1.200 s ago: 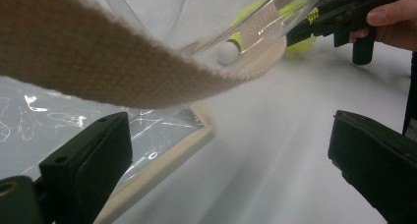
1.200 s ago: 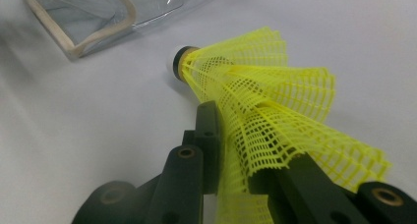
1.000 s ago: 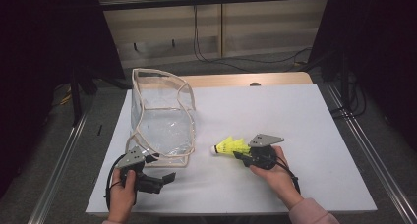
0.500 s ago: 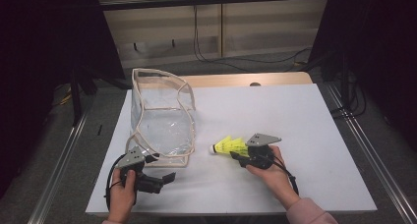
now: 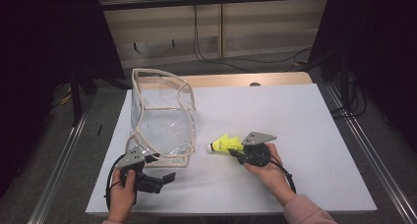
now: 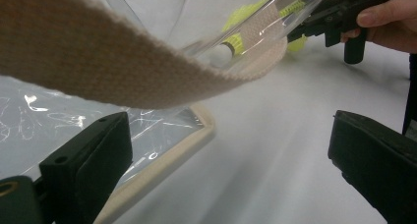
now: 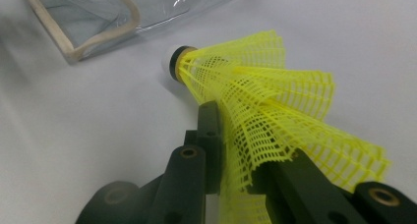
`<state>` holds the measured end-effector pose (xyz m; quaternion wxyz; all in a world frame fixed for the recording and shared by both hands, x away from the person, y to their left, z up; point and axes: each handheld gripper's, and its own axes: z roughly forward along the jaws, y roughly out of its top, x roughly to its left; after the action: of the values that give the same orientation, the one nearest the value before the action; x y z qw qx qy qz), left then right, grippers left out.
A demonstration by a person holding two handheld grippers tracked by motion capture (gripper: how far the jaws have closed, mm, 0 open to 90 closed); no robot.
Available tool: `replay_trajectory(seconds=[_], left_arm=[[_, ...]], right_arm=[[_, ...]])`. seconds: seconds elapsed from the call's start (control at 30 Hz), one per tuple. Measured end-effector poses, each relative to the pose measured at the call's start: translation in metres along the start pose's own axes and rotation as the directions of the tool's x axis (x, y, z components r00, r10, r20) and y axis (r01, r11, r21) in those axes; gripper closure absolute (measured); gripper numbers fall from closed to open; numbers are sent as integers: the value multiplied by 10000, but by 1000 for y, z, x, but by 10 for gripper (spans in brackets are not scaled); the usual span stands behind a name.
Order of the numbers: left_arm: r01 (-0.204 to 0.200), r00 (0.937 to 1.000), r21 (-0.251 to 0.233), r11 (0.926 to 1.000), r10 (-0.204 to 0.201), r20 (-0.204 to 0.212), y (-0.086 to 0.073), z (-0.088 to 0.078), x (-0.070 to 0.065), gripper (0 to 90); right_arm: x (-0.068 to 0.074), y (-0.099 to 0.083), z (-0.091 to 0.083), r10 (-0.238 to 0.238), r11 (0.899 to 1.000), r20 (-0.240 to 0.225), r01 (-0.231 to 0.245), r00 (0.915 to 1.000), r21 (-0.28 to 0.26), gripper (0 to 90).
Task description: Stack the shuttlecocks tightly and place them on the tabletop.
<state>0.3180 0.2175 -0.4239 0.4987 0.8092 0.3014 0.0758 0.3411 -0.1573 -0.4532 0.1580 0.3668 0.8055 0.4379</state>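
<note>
Spreading across the scene, one white worktop (image 5: 314,135) carries everything, and it is the biggest thing on show. Next down in size, one clear plastic bag (image 5: 162,118) with beige fabric trim stands upright on the worktop's left half, its mouth open at the top and its looped trim sagging toward the near edge.

Two hand-held grippers are in play, one in each of the person's two hands. The left hand-held gripper (image 5: 164,177) sits low near the front edge, just beside the bag's near corner; in the left gripper view its two black jaws stand well apart with bare worktop between them, and a beige strap of the bag hangs across the top of that view. The right hand-held gripper (image 5: 235,153) lies to the right of the bag, and its jaws have just been closing: they are clamped on the skirt of the shuttlecock.

Smallest of all, one yellow shuttlecock (image 7: 255,101) with a mesh skirt and a white cork tip. It is held low over the worktop, tip pointing at the bag, near the bag's lower right corner but apart from it.
</note>
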Motion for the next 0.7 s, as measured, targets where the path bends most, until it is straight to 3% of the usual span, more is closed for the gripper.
replay_trajectory(seconds=[0.7], left_arm=[[23,10000,-13,10000,-23,-56,1,-1,-1,28]], right_arm=[[-2,8,-15,11,9994,-494,-27,9988,-335,823]])
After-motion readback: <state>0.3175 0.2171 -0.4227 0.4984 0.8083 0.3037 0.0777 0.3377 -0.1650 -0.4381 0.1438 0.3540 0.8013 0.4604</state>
